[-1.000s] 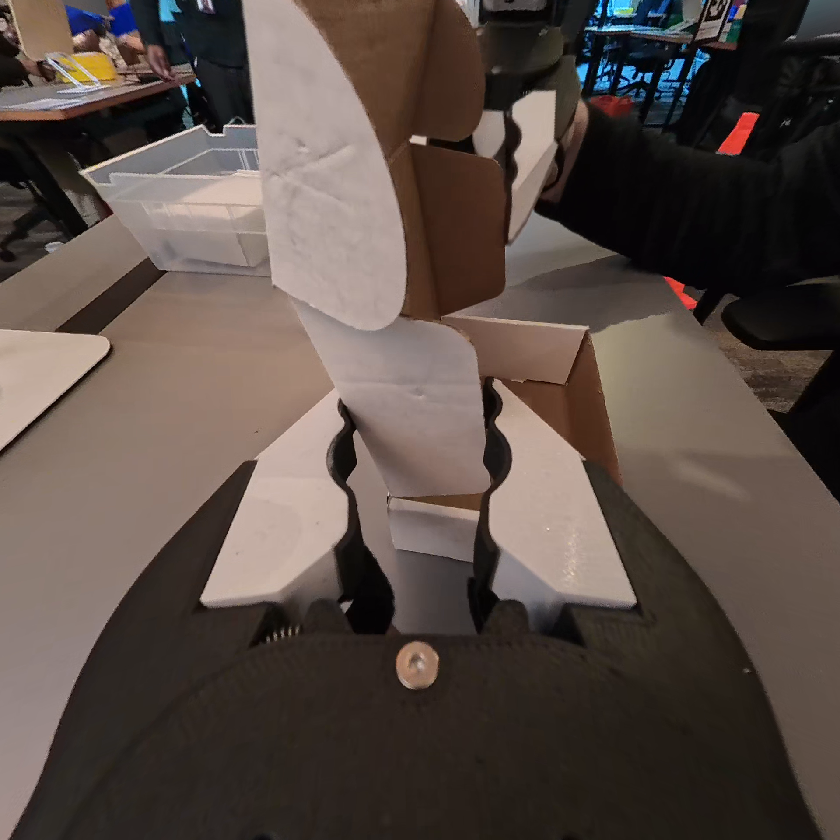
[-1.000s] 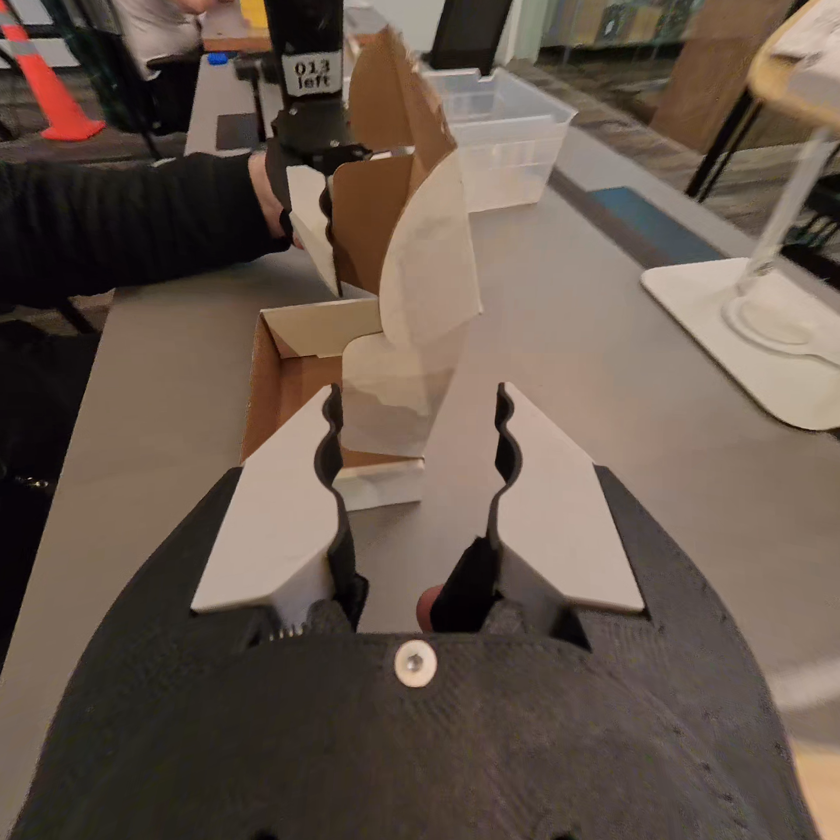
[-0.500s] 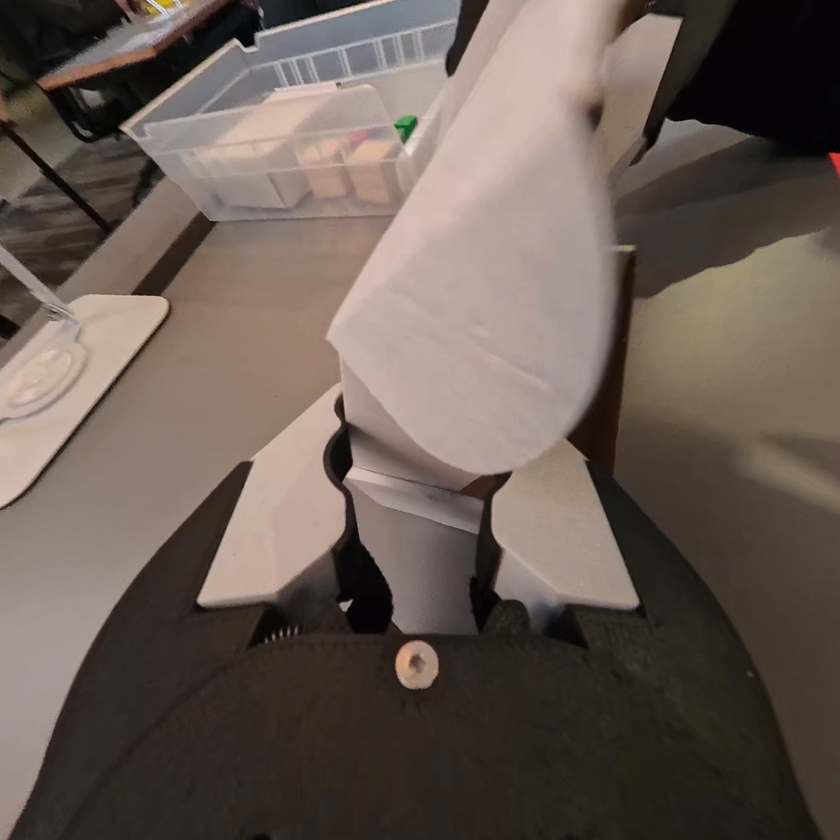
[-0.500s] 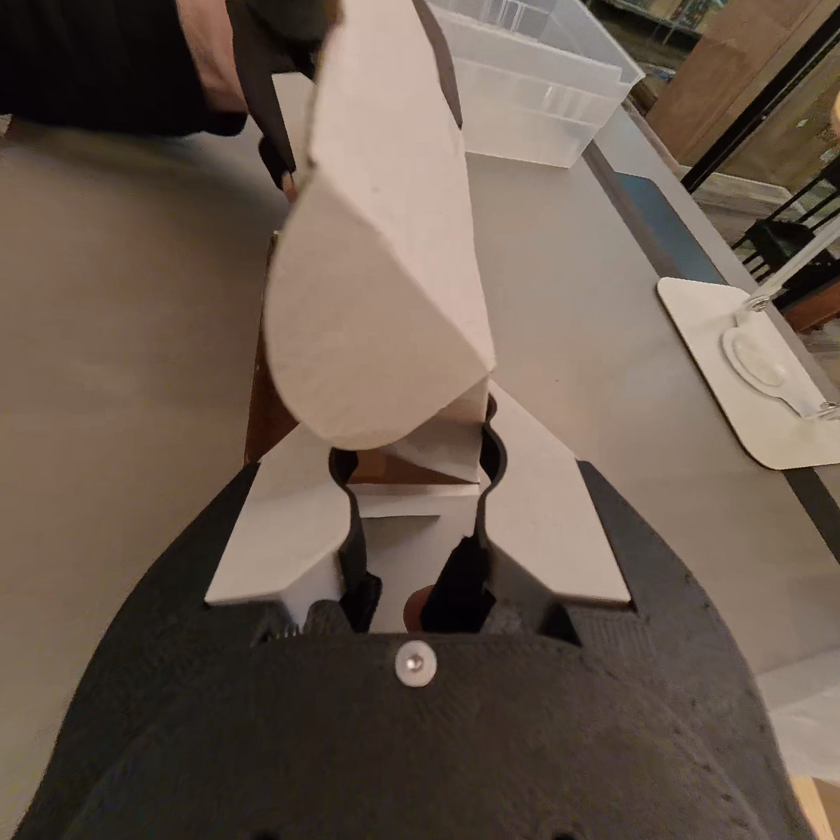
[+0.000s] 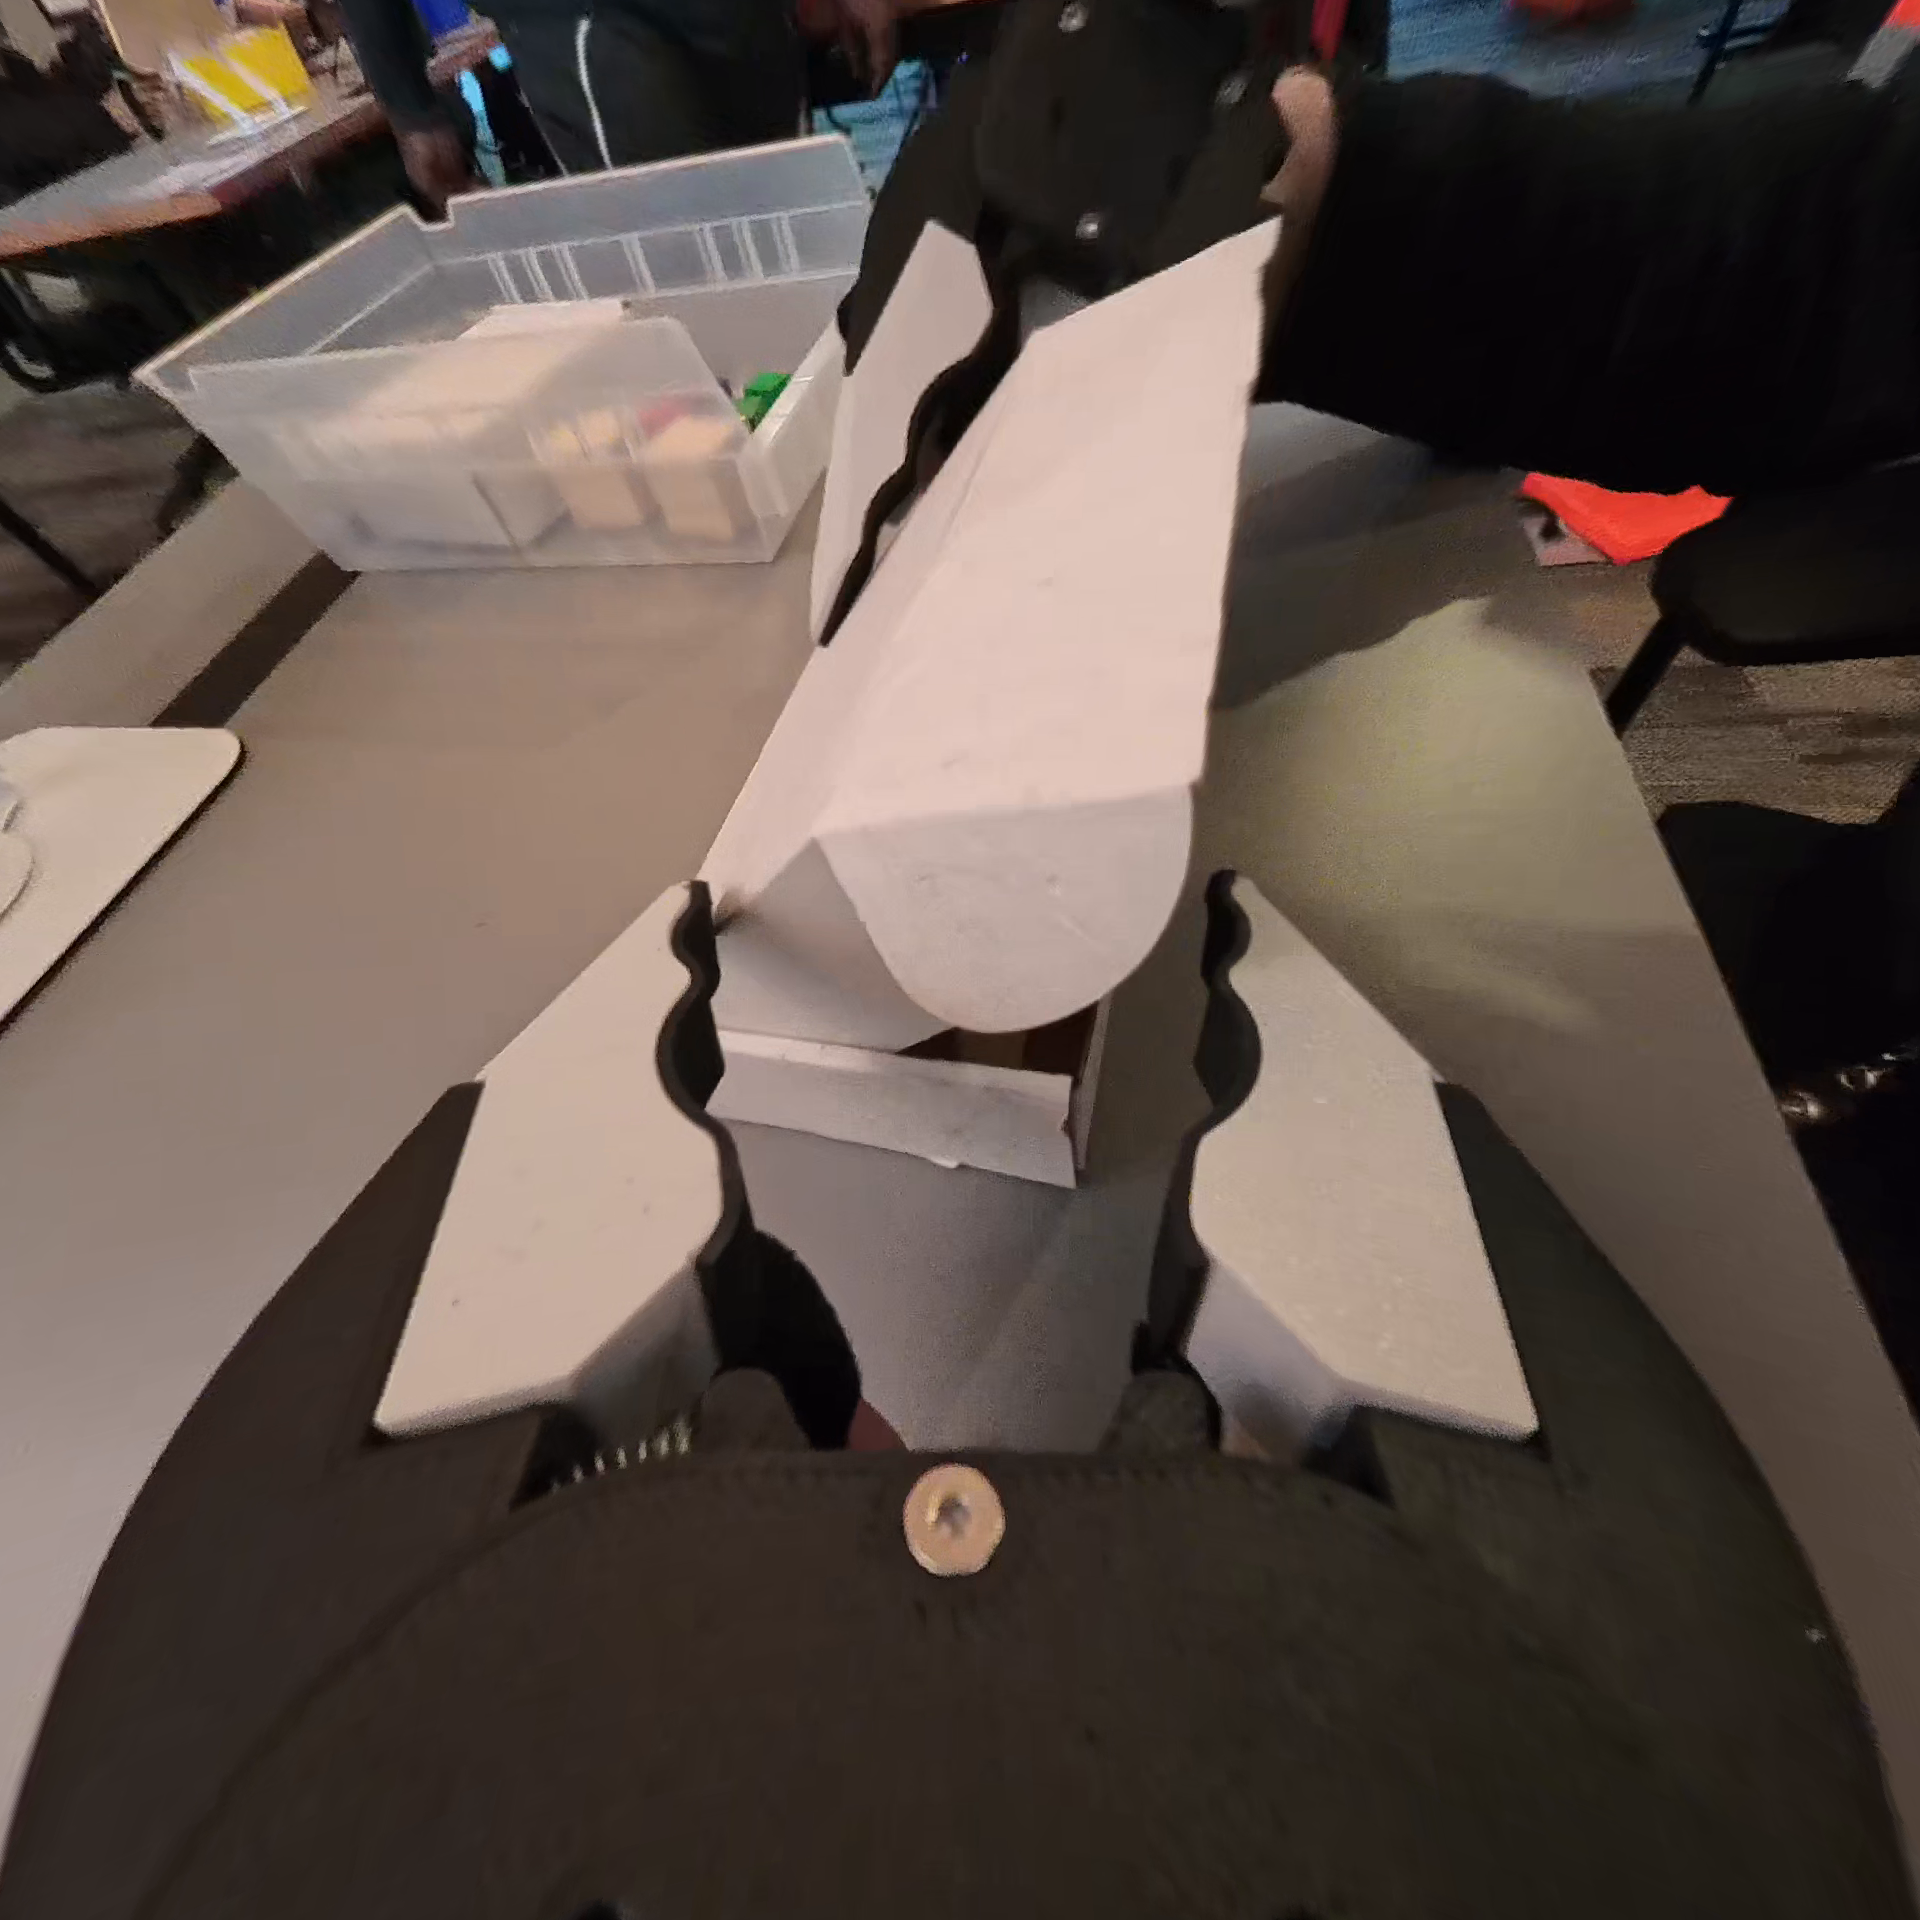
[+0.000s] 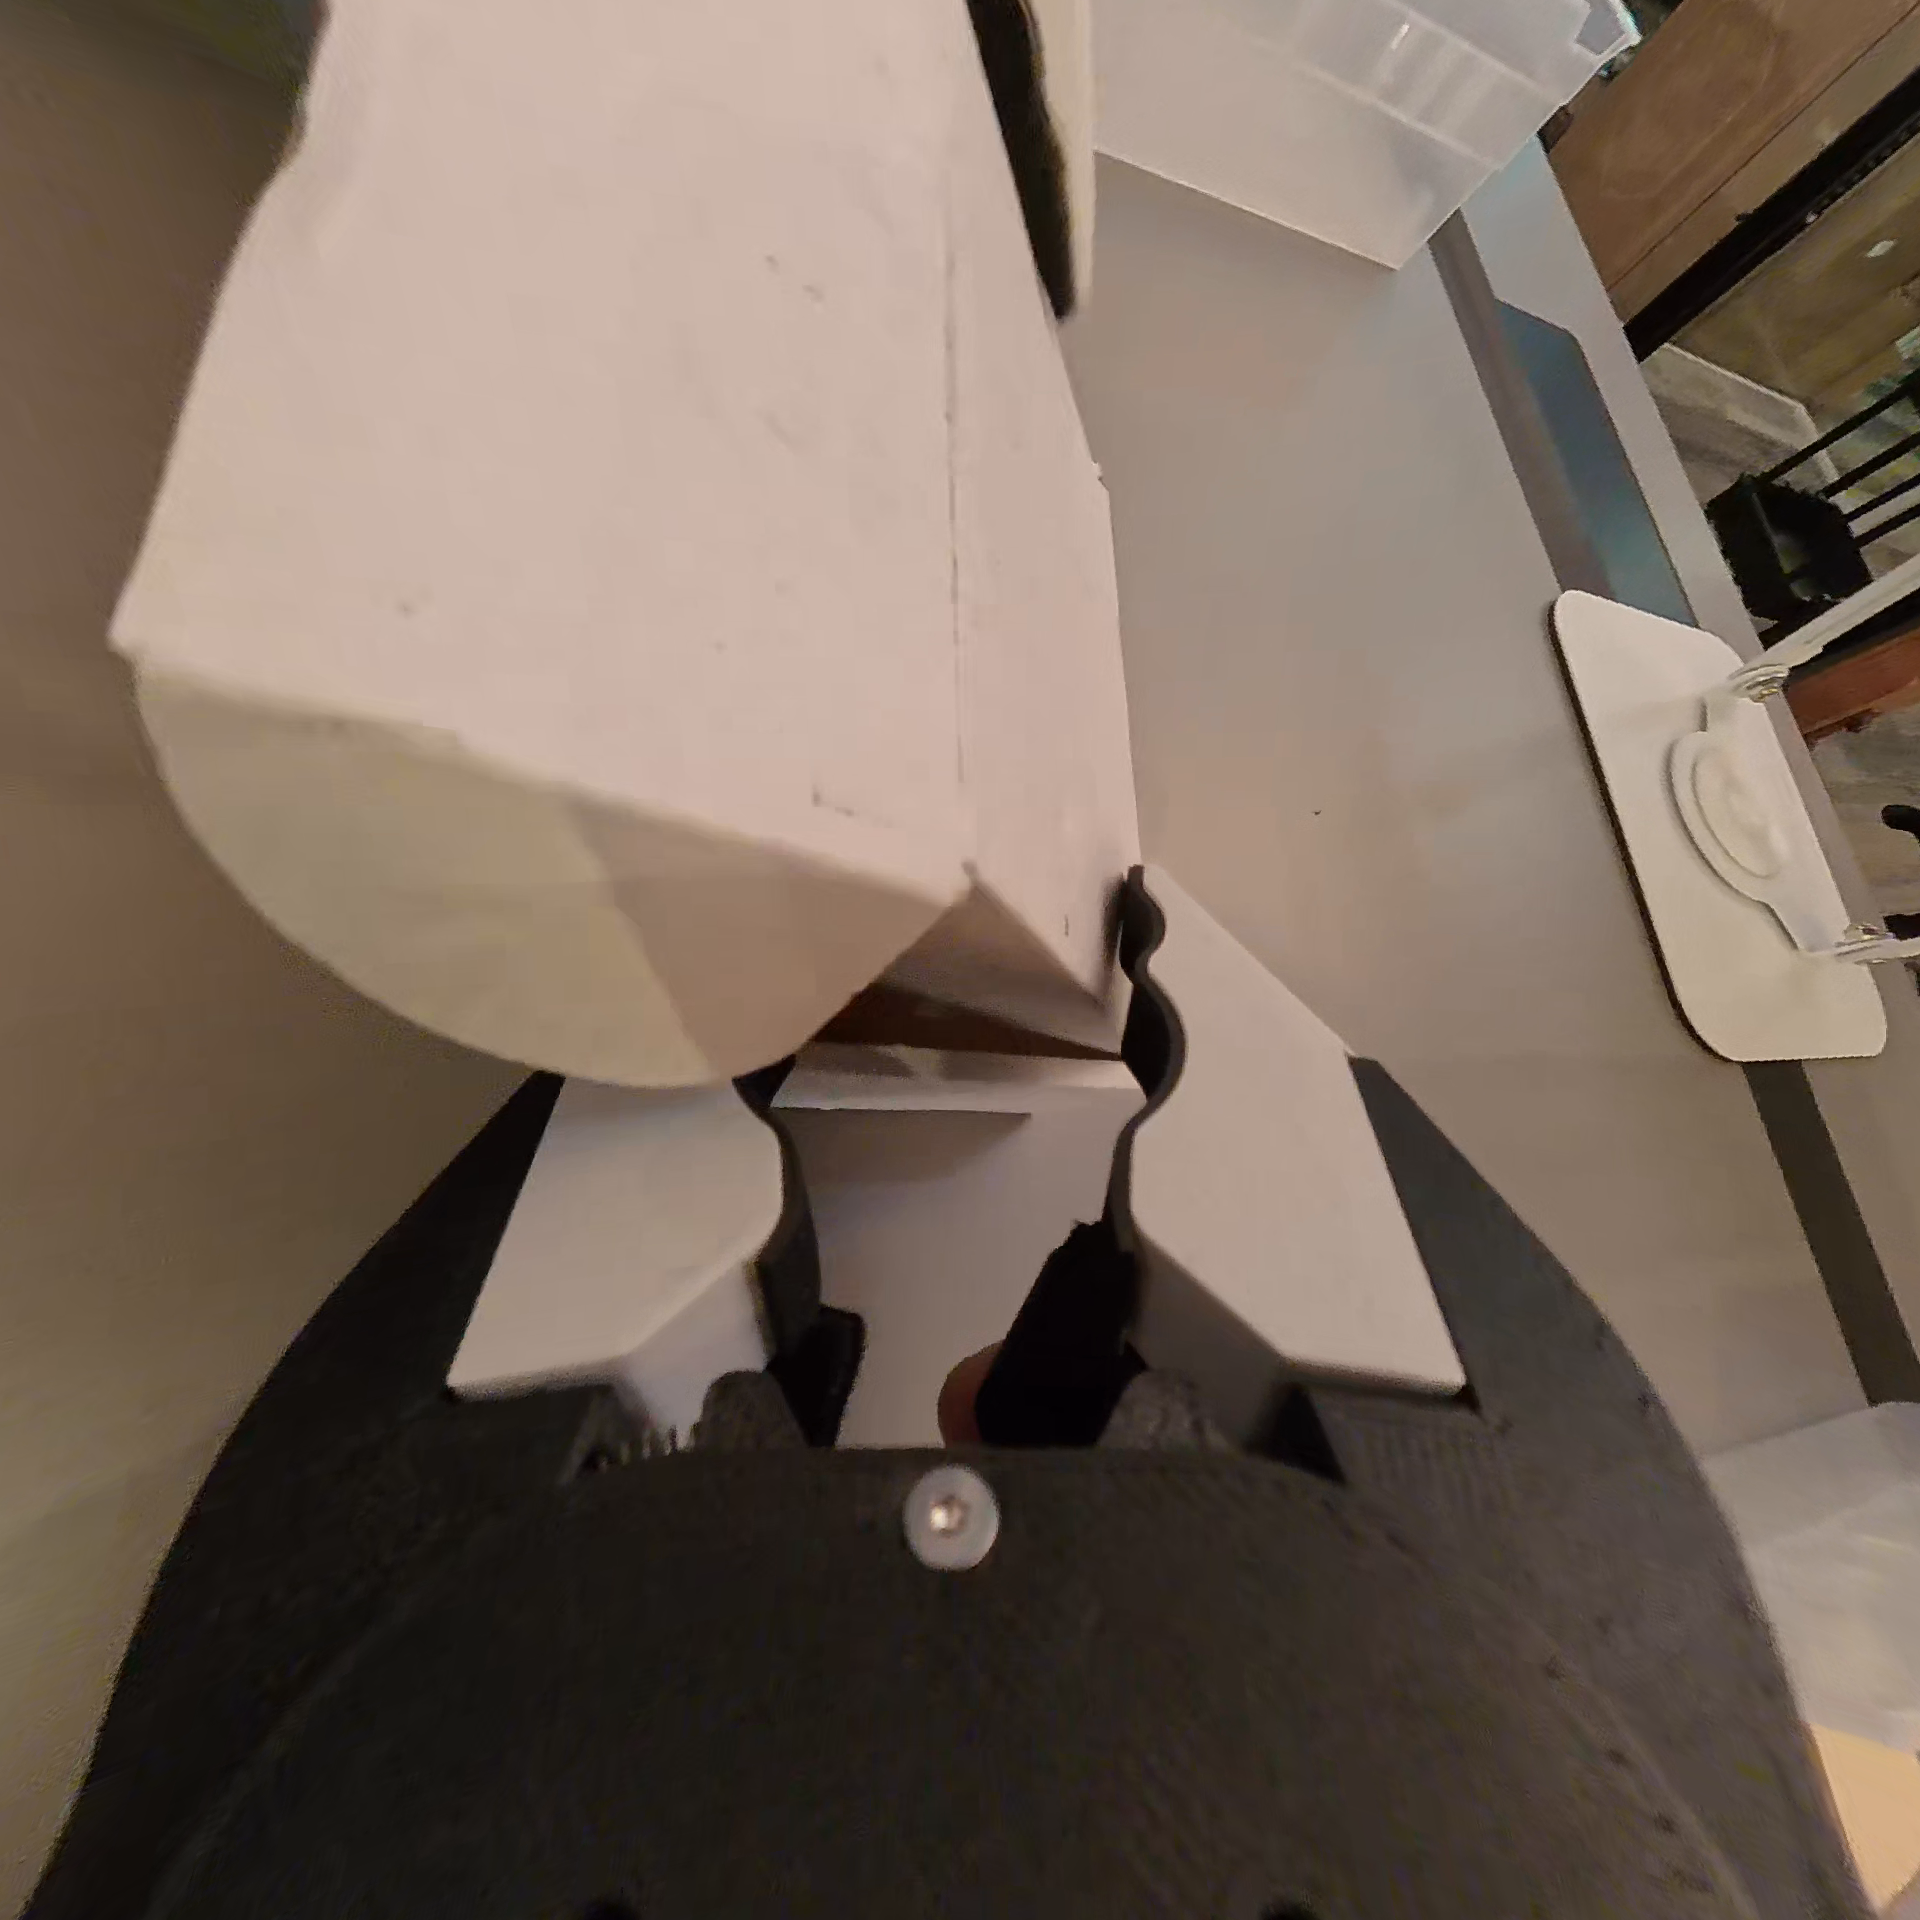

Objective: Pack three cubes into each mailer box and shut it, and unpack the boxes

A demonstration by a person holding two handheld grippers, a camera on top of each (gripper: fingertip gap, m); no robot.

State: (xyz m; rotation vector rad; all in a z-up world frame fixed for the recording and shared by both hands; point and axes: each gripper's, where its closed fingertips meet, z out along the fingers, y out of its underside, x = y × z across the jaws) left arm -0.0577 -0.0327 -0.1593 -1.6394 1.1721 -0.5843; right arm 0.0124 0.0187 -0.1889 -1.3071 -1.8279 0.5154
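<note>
A white mailer box [image 5: 904, 1117] lies lengthwise on the grey table between my two grippers. Its lid [image 5: 1029, 644] is folded down and slants over the box, with a rounded end flap [image 5: 997, 935] hanging over the near end. My left gripper [image 5: 956, 935] is wide open and empty, its fingertips either side of that end and clear of it. My right gripper [image 6: 945, 1060] grips the box's other end wall [image 6: 935, 1153] across its width; the lid's flap [image 6: 499, 894] covers its left fingertip. One right finger [image 5: 894, 416] shows at the far end. The box's inside is hidden.
A clear plastic bin [image 5: 499, 436] with several wooden and coloured cubes stands at the back left. A white pad [image 5: 94, 831] lies at the left table edge, with a clear stand on it in the right wrist view [image 6: 1714, 821]. A black sleeve [image 5: 1558, 281] reaches in from the right.
The lid swung from upright down over the box. My left gripper opened wide and let go of the box end. My right gripper moved in onto the other end.
</note>
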